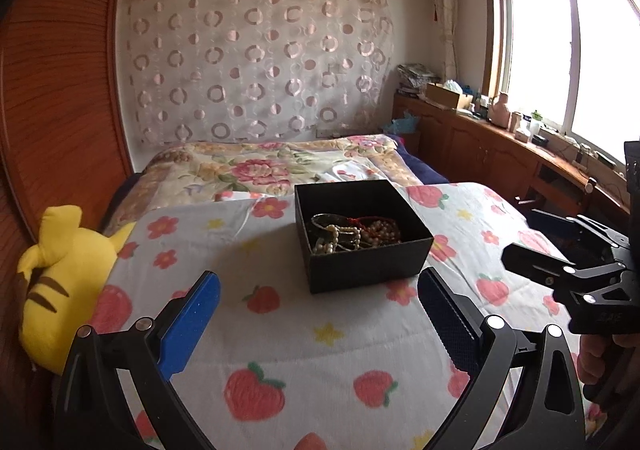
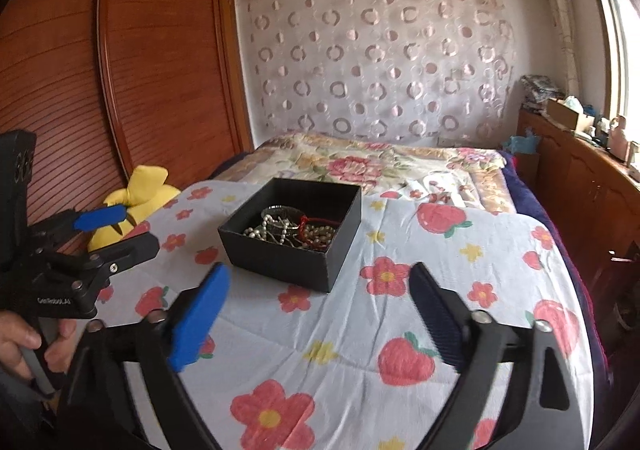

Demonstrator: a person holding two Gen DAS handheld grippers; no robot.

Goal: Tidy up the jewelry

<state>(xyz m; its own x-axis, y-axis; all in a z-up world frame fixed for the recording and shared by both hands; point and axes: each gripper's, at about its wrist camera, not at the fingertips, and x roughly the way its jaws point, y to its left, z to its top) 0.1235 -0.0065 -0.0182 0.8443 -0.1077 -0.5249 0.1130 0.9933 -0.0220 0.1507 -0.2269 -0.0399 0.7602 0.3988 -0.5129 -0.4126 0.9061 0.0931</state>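
Observation:
A black open box (image 1: 368, 266) sits on the strawberry-print blanket (image 1: 304, 354). Inside it lies a tangle of jewelry (image 1: 354, 236): pearl strands, brown beads, a red cord and a silver bangle. My left gripper (image 1: 320, 298) is open and empty, just short of the box's near wall. In the right wrist view the box (image 2: 288, 258) and jewelry (image 2: 294, 232) lie ahead and slightly left. My right gripper (image 2: 320, 290) is open and empty, near the box's front corner. Each gripper shows at the edge of the other's view: the right one (image 1: 576, 278), the left one (image 2: 96, 226).
A yellow plush toy (image 1: 68, 282) lies at the blanket's left edge by the wooden wardrobe (image 1: 52, 90). A floral quilt (image 1: 272, 166) covers the bed beyond. A wooden cabinet (image 1: 500, 154) with clutter runs under the window on the right.

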